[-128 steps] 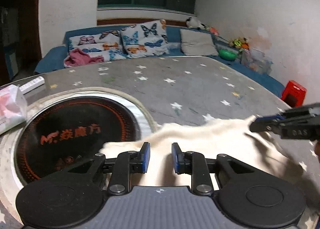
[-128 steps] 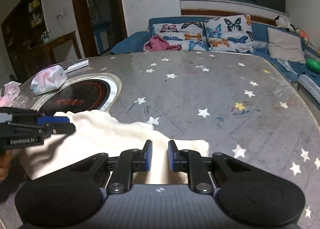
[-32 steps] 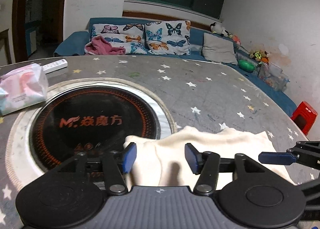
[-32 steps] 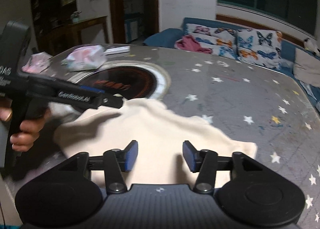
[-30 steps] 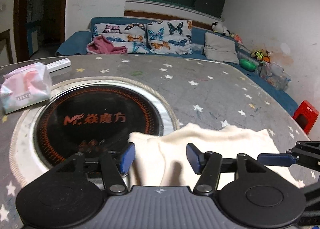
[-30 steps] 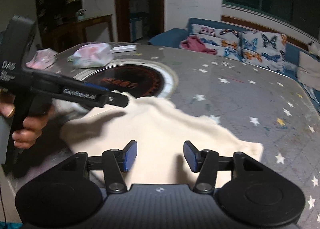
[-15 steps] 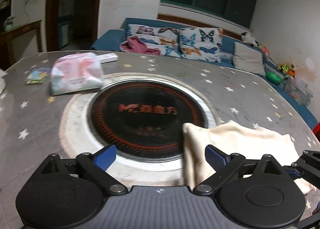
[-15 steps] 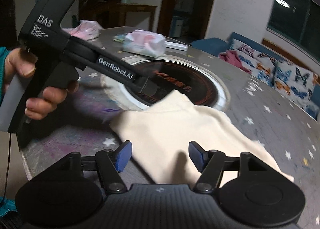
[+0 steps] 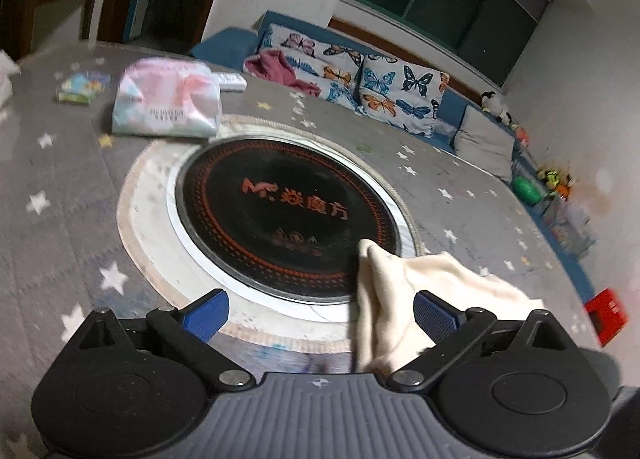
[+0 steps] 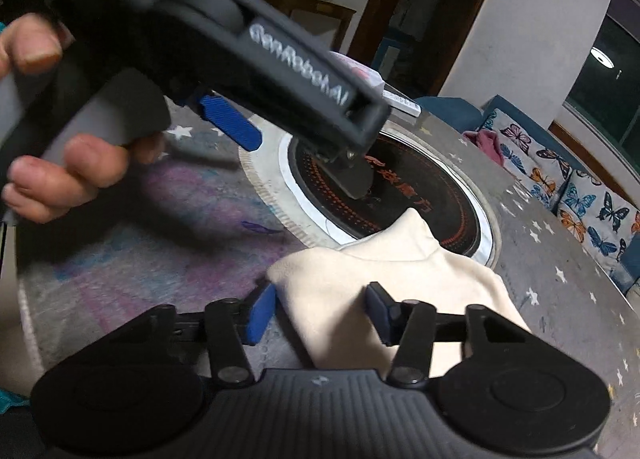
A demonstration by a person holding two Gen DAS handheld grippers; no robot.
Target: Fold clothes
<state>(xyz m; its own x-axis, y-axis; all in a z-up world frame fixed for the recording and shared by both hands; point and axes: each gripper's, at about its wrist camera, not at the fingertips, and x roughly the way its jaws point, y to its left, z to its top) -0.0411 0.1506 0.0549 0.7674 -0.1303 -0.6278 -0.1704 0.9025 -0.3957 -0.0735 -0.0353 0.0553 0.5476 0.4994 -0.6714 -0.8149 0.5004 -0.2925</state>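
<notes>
My view has swung left across the starred table (image 9: 460, 179) since a second ago, bringing the tissue pack (image 9: 166, 101) and the whole black hotplate (image 9: 288, 215) into sight. The cream garment (image 9: 404, 283) lies folded at the hotplate's edge. My left gripper (image 9: 320, 309) has let go and now stands wide, holding nothing. My right gripper (image 10: 320, 313) is closing around the garment's near corner, pads not yet pressing, so I judge another fold is coming.
</notes>
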